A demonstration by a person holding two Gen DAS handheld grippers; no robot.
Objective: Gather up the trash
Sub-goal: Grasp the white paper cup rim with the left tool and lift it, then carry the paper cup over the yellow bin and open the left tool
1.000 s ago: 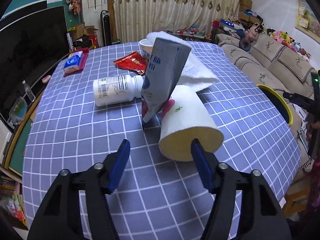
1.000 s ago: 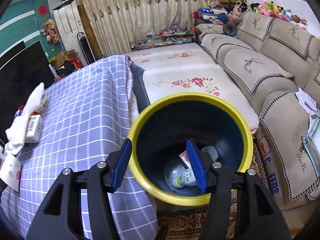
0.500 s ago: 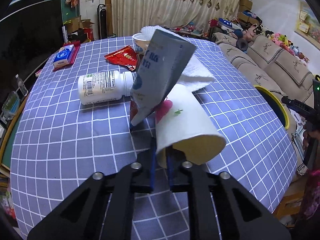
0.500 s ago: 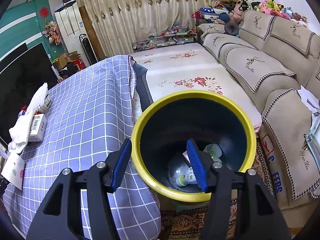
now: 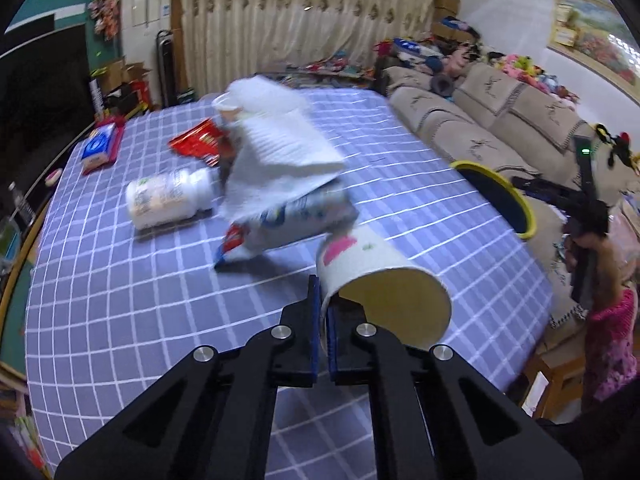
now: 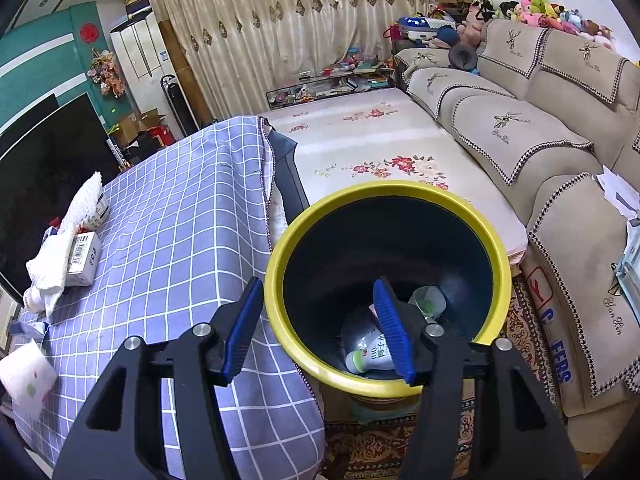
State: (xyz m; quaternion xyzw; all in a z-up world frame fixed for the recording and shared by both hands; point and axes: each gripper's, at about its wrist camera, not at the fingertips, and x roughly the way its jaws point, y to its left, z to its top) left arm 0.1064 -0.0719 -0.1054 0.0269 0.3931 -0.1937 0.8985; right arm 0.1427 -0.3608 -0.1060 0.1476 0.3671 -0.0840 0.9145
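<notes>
Left wrist view shows the left gripper (image 5: 323, 328) now pinched tight on the rim of the paper cup (image 5: 380, 280), whose open mouth faces the camera; a second ago its jaws stood wide around the cup on the tabletop (image 5: 120, 300). Just beyond the cup, the blue pouch (image 5: 296, 216) that had been propped upright has toppled under the white towel (image 5: 280, 148). Further left lies the pill bottle (image 5: 168, 198). Off to the right, the right gripper (image 6: 318, 328) hangs open and empty over the yellow-rimmed bin (image 6: 276, 280), so the cup looks ready to carry there.
</notes>
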